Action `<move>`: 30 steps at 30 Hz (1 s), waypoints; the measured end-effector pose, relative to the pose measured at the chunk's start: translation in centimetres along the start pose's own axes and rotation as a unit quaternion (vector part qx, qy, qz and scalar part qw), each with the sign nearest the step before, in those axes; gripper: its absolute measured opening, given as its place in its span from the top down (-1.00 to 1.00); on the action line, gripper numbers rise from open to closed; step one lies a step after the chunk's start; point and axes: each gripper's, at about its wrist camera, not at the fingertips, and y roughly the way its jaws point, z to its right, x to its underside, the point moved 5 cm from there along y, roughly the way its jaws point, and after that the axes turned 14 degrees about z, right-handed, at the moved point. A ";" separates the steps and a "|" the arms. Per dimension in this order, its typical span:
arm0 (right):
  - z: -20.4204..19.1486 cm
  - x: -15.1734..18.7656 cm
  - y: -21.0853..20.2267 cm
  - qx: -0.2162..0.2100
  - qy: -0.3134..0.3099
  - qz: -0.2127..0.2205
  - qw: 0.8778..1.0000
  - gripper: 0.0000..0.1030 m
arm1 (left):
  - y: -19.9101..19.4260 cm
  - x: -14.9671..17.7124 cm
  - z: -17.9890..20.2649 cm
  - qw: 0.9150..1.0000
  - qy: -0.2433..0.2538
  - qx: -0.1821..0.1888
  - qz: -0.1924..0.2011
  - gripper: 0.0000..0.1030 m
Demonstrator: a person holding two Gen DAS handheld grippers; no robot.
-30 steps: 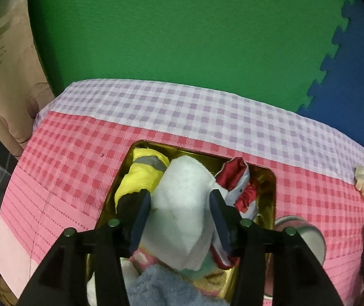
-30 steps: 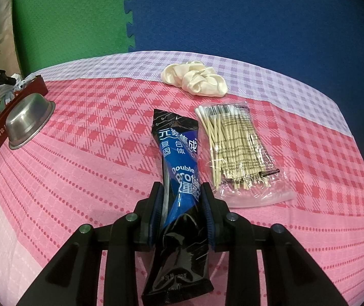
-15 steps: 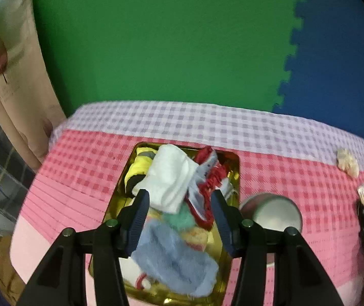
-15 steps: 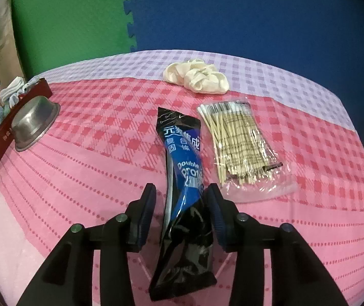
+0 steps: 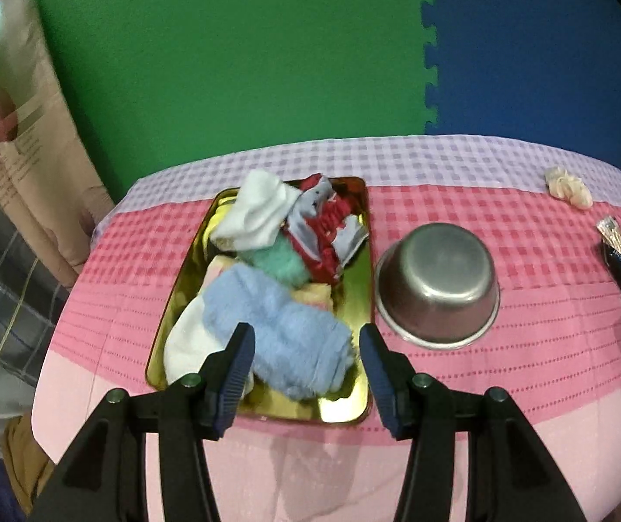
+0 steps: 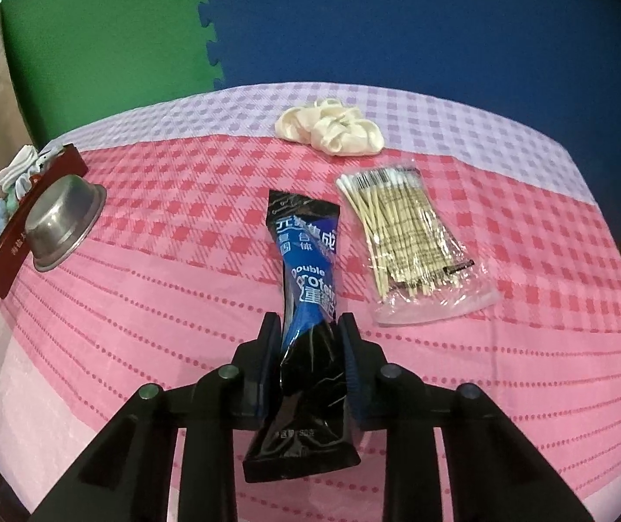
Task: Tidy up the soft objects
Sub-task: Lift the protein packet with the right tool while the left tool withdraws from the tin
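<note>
The black and blue packet (image 6: 309,300) lies lengthwise between the fingers of the right gripper (image 6: 309,339), its far end stretching out ahead of the tips and its near end reaching back under the tool. The jaws are closing on it, and both pads press against its pinched, creased middle. Ahead and to the right of this gripper lies a clear bag of cotton swabs (image 6: 406,248), just beside the packet. Farther ahead, near the far edge of the checked tablecloth (image 6: 180,269), sits a cream scrunchie (image 6: 332,130). Well off to the left of the gripper, an upturned steel bowl (image 6: 60,226) stands next to the red side wall of the tray.

The left gripper (image 5: 306,363) hovers with its jaws apart and nothing between them. Just ahead of its tips lies the gold tray (image 5: 354,396), heaped with soft things: a fluffy blue cloth (image 5: 284,326) nearest the tool, a mint piece (image 5: 282,261) and a red and grey garment (image 5: 328,235) beyond, and a white sock (image 5: 258,213) at the far end. The same bowl (image 5: 436,282) sits ahead and to the right, close beside the tray.
</note>
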 end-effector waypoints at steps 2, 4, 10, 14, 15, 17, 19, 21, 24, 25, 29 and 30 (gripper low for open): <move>-0.3 -0.3 -0.3 0.000 0.005 0.004 1.000 0.55 | -0.3 0.6 -0.5 1.000 -0.007 -0.005 0.001 0.01; -0.7 -0.7 -0.5 0.000 0.005 0.007 1.000 0.55 | -0.6 0.9 -1.1 1.000 -0.016 -0.013 0.003 0.01; -3.9 -2.0 -1.2 -0.018 -0.014 0.011 1.000 0.55 | -0.9 2.0 -2.8 0.999 -0.027 -0.043 0.006 0.00; -7.3 -2.9 -1.4 -0.039 -0.027 0.017 0.999 0.56 | -1.1 2.5 -3.5 0.998 -0.060 -0.035 0.006 0.01; -7.9 -3.1 -1.4 -0.042 -0.031 0.019 0.998 0.56 | -1.1 2.6 -3.7 0.997 -0.066 -0.035 0.006 0.01; -9.7 -3.7 -1.5 -0.053 -0.039 0.023 0.998 0.56 | -1.1 2.8 -4.0 0.997 -0.071 -0.042 0.004 0.01; -11.6 -4.2 -1.7 -0.067 -0.044 0.027 0.996 0.56 | -1.2 2.8 -4.2 0.996 -0.073 -0.044 0.007 0.01; -13.2 -4.5 -2.0 -0.078 -0.050 0.030 0.995 0.56 | -1.4 2.7 -4.4 0.996 -0.076 -0.048 0.012 0.01; -15.7 -5.1 -2.2 -0.092 -0.076 0.035 0.992 0.57 | -1.5 2.8 -4.9 0.995 -0.083 -0.055 0.014 0.01; -16.3 -5.1 -2.0 -0.094 -0.078 0.031 0.992 0.57 | -1.5 3.0 -5.2 0.994 -0.088 -0.056 0.014 0.01; -17.2 -4.0 -1.5 -0.090 -0.092 0.016 0.992 0.59 | -1.5 3.7 -5.9 0.992 -0.108 -0.060 0.011 0.01; -17.1 -3.6 -1.4 -0.091 -0.090 0.010 0.992 0.60 | -1.4 3.9 -6.0 0.992 -0.112 -0.058 0.010 0.01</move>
